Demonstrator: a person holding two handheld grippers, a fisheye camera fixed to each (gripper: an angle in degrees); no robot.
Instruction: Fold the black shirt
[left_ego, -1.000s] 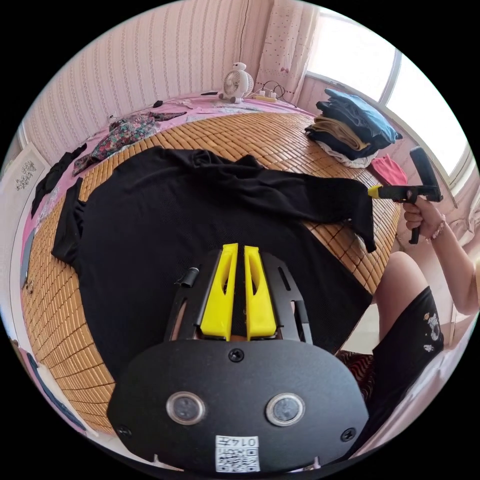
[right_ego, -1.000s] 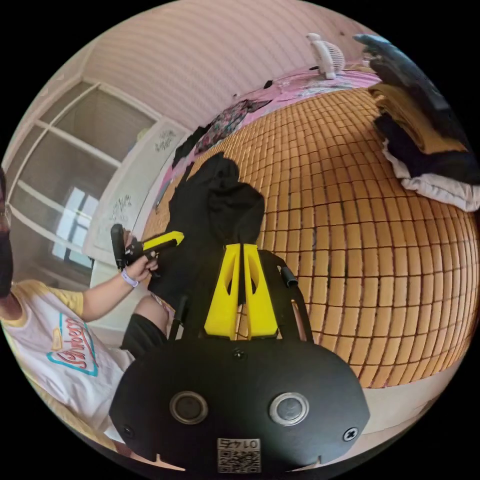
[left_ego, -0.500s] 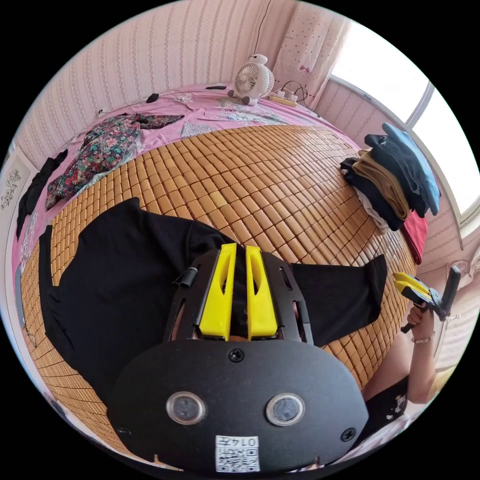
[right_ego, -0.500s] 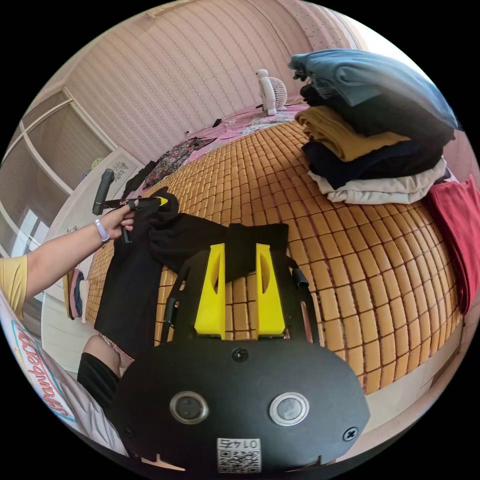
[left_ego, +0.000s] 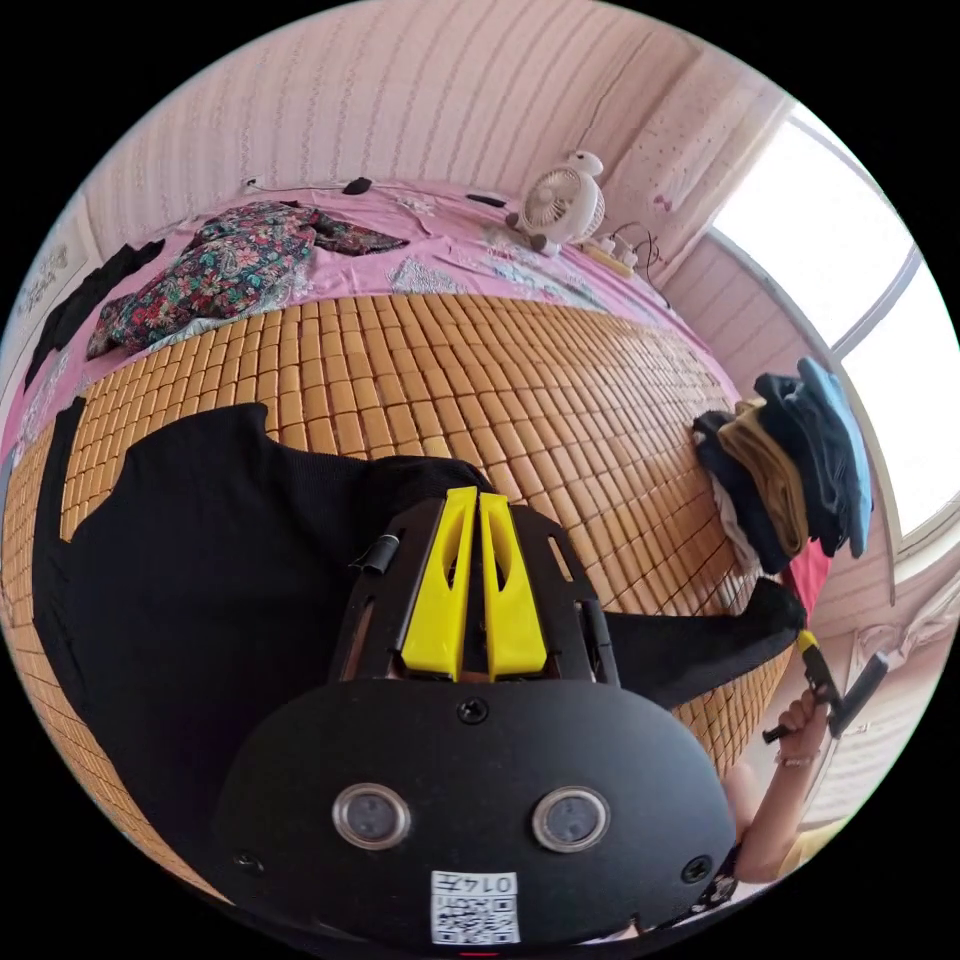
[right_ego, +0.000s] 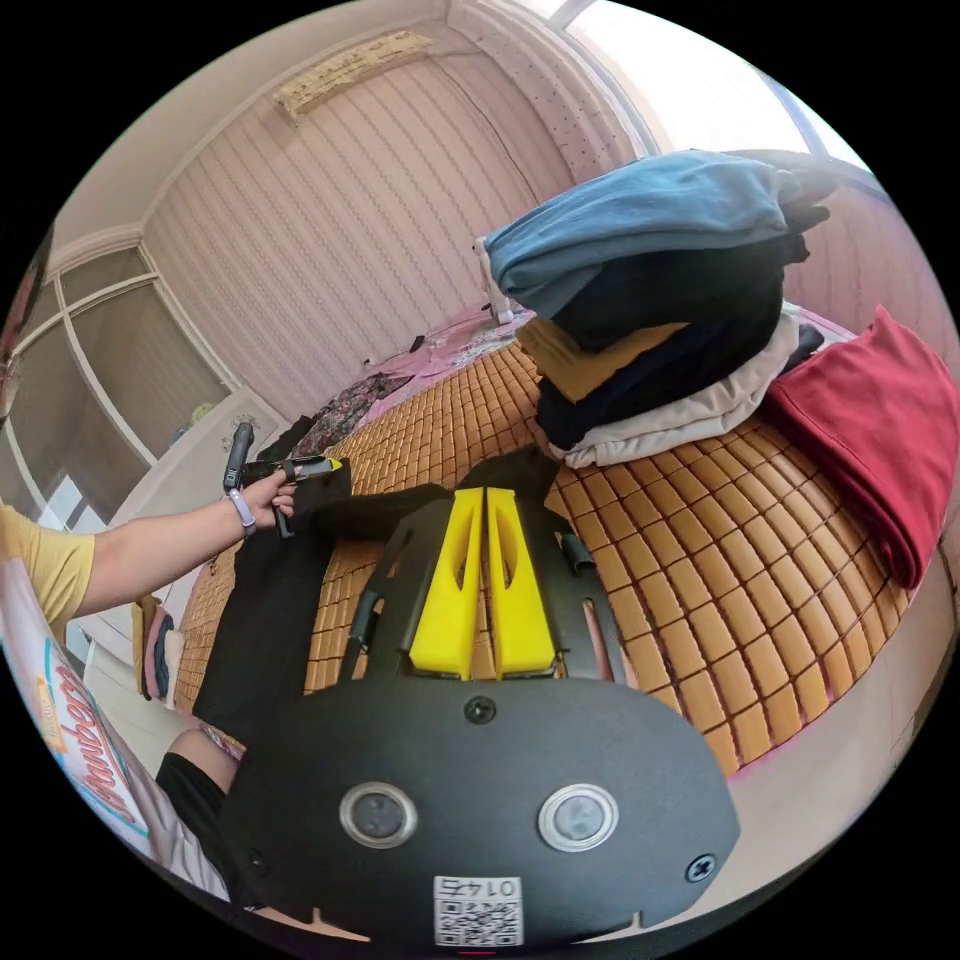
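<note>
- Black shirt (left_ego: 200, 560) was seen laid out on the bamboo mat (left_ego: 480, 370) of the bed, body still spread wide; no finished fold was visible, so the task was judged early.
- One sleeve was stretched out toward the mat's right edge.
- Left gripper (left_ego: 470, 505): jaws were together at the shirt's far edge; cloth between them could not be confirmed.
- Right gripper (right_ego: 484, 500): jaws were closed at the sleeve end; a pinch looked likely but could not be told for sure.
- Left to do, as judged: sleeves in, body folded over.
- Stack of folded clothes (right_ego: 650, 290) and red garment (right_ego: 880, 420) were sitting just beside the sleeve end, limiting room on the right.
- Floral garment (left_ego: 220, 270) and fan (left_ego: 560, 205) were lying far off, well clear.
</note>
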